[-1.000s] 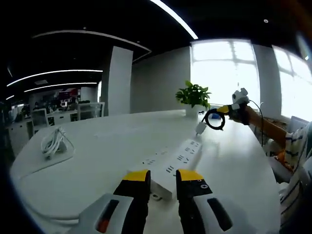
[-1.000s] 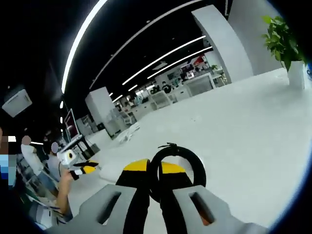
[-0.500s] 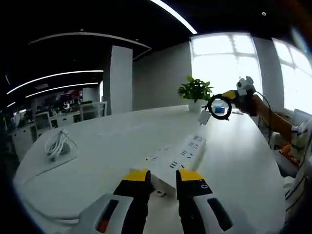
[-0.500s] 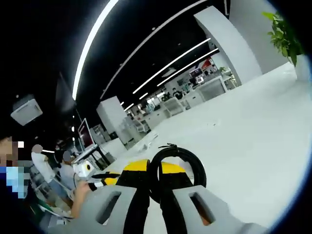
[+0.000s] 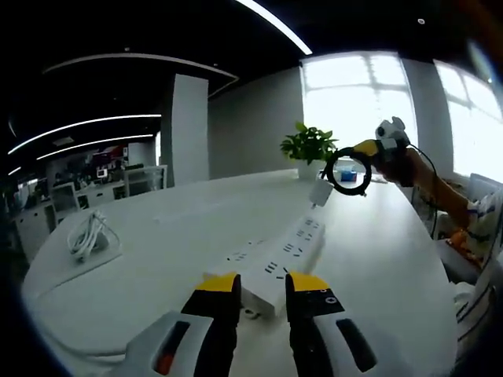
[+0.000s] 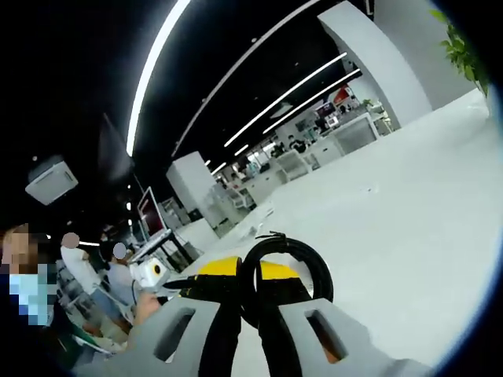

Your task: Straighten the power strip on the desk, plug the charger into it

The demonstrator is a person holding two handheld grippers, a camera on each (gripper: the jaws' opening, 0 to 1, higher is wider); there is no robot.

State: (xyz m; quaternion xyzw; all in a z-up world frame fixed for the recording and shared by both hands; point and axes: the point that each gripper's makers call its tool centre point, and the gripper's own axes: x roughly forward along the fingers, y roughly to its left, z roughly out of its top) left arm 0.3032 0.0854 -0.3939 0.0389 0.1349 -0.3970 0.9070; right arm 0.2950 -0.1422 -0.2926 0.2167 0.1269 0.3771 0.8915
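White desk (image 5: pixel 173 236) carries power strip (image 5: pixel 279 259), office behind.

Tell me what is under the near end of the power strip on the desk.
The power strip lies flat on the white desk. Its near end sits between the left gripper jaws; a small bit of something pokes out below it, the rest covered.

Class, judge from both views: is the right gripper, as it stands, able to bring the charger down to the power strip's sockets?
Probably yes. The right gripper holds the charger's coiled cable above the far end of the power strip, charger dangling, with nothing between them.
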